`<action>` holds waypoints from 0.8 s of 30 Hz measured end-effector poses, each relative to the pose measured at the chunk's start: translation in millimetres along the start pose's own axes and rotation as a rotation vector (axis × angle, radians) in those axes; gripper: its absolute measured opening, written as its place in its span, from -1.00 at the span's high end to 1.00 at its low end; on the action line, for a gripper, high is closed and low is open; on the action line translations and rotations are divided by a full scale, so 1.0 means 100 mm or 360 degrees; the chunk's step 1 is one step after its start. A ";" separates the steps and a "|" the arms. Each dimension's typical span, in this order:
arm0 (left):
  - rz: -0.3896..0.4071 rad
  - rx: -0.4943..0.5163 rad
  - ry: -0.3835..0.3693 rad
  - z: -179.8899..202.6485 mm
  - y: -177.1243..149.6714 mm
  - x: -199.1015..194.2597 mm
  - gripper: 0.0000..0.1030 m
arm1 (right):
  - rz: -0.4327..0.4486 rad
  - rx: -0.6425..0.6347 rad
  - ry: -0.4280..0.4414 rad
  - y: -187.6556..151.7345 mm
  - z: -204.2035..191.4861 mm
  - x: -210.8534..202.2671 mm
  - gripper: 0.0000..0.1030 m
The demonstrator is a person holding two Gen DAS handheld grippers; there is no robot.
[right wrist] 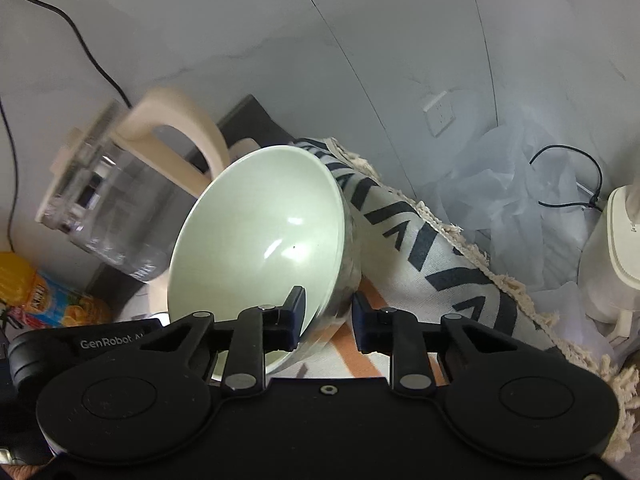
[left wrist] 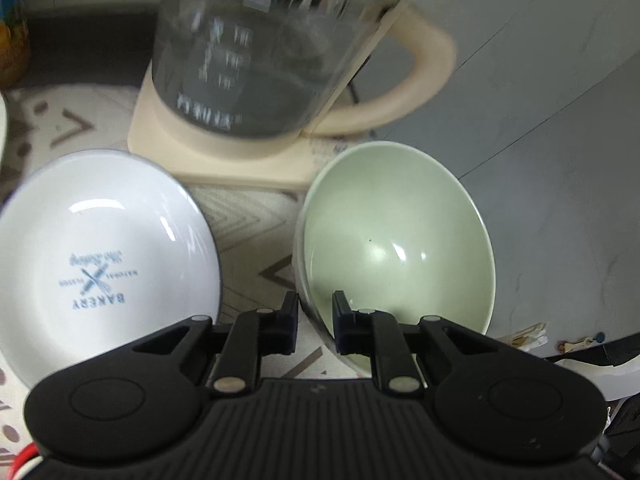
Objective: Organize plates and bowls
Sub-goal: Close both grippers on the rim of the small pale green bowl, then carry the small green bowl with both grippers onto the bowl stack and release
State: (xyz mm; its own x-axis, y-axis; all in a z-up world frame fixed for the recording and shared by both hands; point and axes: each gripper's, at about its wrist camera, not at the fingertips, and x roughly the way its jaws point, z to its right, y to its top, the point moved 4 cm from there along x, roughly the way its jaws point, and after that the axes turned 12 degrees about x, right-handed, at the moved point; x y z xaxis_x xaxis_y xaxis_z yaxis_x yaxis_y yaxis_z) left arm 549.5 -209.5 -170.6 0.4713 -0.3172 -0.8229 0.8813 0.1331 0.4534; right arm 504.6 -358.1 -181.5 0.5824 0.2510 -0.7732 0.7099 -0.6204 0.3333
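Observation:
A pale green bowl is tilted up off the patterned cloth. My left gripper is shut on its near rim, one finger inside and one outside. The same green bowl shows in the right wrist view, where my right gripper straddles its rim with one finger inside and one outside; the outer finger stands slightly off the wall. A white bowl with a blue "BAKERY" print sits on the cloth to the left of the green bowl.
A glass kettle with a cream base and handle stands just behind both bowls, also in the right wrist view. An orange snack packet lies left. The patterned cloth ends at a fringed edge; plastic wrap and a white appliance are right.

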 end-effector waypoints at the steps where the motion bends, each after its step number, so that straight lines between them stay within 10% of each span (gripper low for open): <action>1: 0.0023 0.0017 -0.0008 0.02 0.00 -0.07 0.70 | 0.0009 -0.0009 0.0005 -0.02 -0.03 -0.04 0.52; 24: 0.0212 0.0014 -0.0025 0.00 -0.57 -1.32 0.70 | 0.0240 -0.0193 0.0149 -0.53 -0.37 -1.15 0.52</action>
State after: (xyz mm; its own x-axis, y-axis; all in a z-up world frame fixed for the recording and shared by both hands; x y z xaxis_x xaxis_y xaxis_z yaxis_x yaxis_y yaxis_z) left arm 436.9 -175.7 -88.3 0.5837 -0.3117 -0.7497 0.8104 0.1671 0.5615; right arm 414.8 -326.9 -89.9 0.7160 0.2337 -0.6579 0.6511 -0.5636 0.5084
